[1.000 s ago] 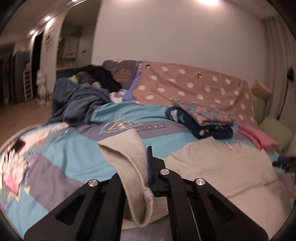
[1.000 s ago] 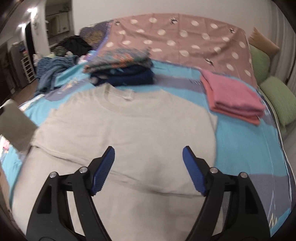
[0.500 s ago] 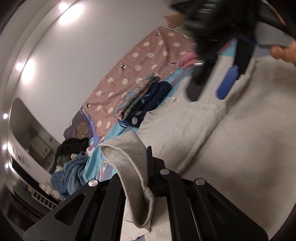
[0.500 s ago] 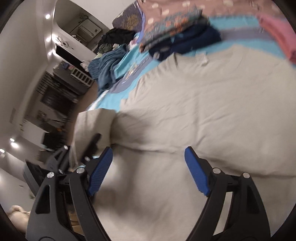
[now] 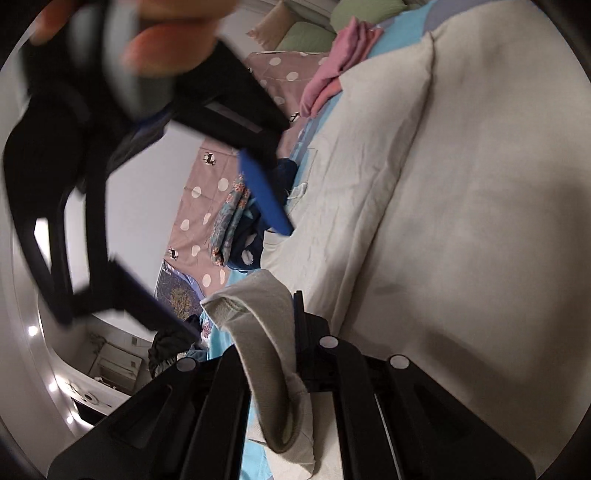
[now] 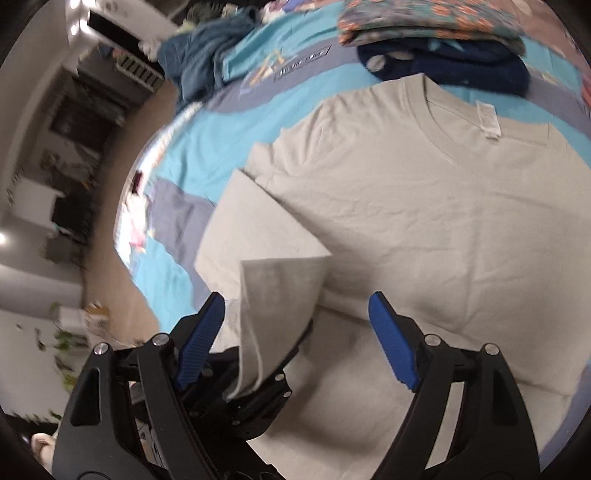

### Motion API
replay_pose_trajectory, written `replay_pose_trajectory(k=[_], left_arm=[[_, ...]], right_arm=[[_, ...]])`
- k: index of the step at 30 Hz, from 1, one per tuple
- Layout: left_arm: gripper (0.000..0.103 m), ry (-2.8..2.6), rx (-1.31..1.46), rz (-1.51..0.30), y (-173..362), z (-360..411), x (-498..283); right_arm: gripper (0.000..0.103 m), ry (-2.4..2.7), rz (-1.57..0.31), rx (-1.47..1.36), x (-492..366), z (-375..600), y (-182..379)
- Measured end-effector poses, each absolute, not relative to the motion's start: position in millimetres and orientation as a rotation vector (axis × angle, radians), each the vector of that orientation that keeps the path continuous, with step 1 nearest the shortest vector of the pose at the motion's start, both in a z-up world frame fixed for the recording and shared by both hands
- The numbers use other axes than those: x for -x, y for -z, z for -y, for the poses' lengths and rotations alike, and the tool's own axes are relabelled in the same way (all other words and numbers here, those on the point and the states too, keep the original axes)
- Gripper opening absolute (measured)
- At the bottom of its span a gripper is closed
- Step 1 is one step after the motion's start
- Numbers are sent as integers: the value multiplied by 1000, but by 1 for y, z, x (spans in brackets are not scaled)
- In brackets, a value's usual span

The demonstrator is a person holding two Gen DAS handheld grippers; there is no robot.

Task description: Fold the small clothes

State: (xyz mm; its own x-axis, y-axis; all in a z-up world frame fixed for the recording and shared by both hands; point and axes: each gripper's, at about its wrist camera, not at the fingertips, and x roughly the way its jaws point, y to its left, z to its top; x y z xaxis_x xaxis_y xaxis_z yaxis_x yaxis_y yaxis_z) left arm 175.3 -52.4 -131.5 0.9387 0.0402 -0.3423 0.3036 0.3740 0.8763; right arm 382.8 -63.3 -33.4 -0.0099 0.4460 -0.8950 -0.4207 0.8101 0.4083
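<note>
My left gripper (image 5: 291, 321) pinches the soft, limp T-shirt's (image 6: 424, 206) sleeve (image 5: 258, 314); right gripper (image 6: 295, 339) gapes; next hold: 9 o'clock edge.

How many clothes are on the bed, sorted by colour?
Beige: 1, the T-shirt, its sleeve pinched in the left gripper
Pink: 1 folded piece
Flowery: 1 folded piece
Dark blue, spotted: 1 folded piece
Blue-grey: 1 crumpled heap, too jumbled to split
Total: 5

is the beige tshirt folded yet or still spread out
Partly folded: the t-shirt lies flat, with one sleeve pinched in the left gripper.
</note>
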Motion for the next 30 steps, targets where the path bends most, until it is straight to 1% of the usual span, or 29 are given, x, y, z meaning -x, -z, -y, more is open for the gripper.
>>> replay_pose_trajectory(k=[5, 8, 10, 11, 12, 13, 14, 15, 17, 19, 20, 21, 24, 30], left_arm=[[2, 157, -1237, -329, 140, 60, -175], [2, 146, -1265, -329, 142, 62, -174], [2, 136, -1278, -326, 144, 63, -174], [2, 130, -1281, -325, 143, 64, -170], [2, 126, -1283, -325, 143, 65, -170], [2, 123, -1283, -326, 143, 65, -169], [2, 124, -1282, -328, 143, 65, -168], [2, 124, -1280, -328, 143, 66, -168], [2, 118, -1277, -326, 141, 66, -167], [2, 110, -1266, -328, 139, 65, -168], [2, 105, -1260, -327, 137, 64, -168], [2, 99, -1256, -322, 136, 64, -169], [2, 72, -1240, -307, 128, 64, -171], [3, 27, -1113, -288, 94, 61, -180]], right_arm=[[81, -596, -1433, 214, -377, 38, 43], [80, -591, -1489, 228, -376, 39, 58], [74, -570, -1480, 248, -372, 41, 59], [67, -559, -1471, 253, -372, 42, 59], [58, -553, -1466, 241, -373, 44, 59], [52, -552, -1469, 225, -374, 46, 58], [44, -554, -1475, 207, -374, 49, 58], [38, -561, -1483, 182, -376, 50, 58], [34, -557, -1481, 166, -378, 51, 55], [27, -556, -1461, 129, -380, 56, 50], [19, -562, -1457, 108, -381, 57, 48], [14, -573, -1451, 84, -382, 59, 44], [6, -601, -1415, 38, -385, 63, 28], [5, -704, -1332, -43, -391, 65, -13]])
